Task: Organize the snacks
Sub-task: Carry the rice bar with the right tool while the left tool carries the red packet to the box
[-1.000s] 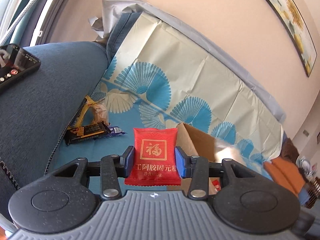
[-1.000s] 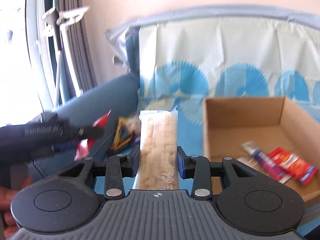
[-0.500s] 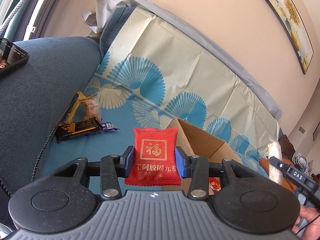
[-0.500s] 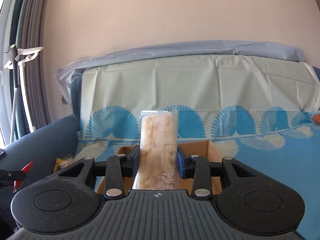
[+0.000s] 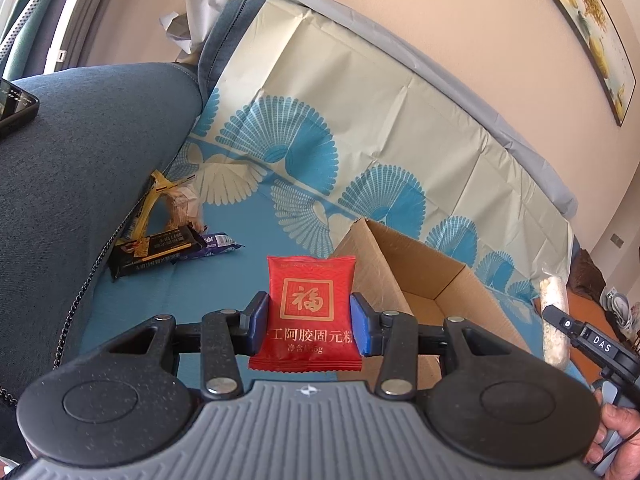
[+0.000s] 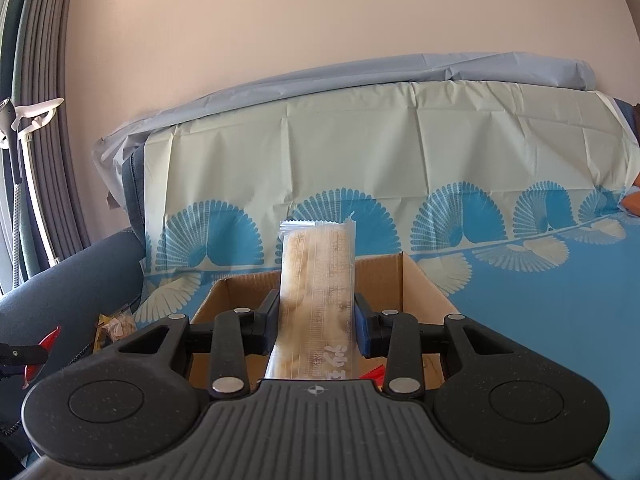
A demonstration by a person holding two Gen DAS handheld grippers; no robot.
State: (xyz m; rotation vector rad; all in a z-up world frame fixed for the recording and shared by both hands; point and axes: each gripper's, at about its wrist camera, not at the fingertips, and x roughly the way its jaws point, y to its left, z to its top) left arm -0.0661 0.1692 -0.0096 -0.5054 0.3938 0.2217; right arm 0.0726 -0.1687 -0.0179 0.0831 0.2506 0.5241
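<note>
left gripper (image 5: 310, 322) grips red packet (image 5: 310, 304), frame centre, ready for boxing | right gripper (image 6: 316, 322) clamps long wafer pack (image 6: 318, 300) above cardboard box (image 6: 424, 292), lower centre | loose snacks (image 5: 160, 240) wait at left on sofa

A red packet (image 5: 311, 312) with a gold square and gold characters; a see-through wrapper (image 6: 316, 300) over pale tan biscuit; a plain brown box (image 5: 416, 268); a cloth (image 5: 360, 112) cream above, blue below, printed with blue and cream fans; a black-and-gold wrapper (image 5: 156, 252); dark blue sofa arm (image 5: 80, 160)
</note>
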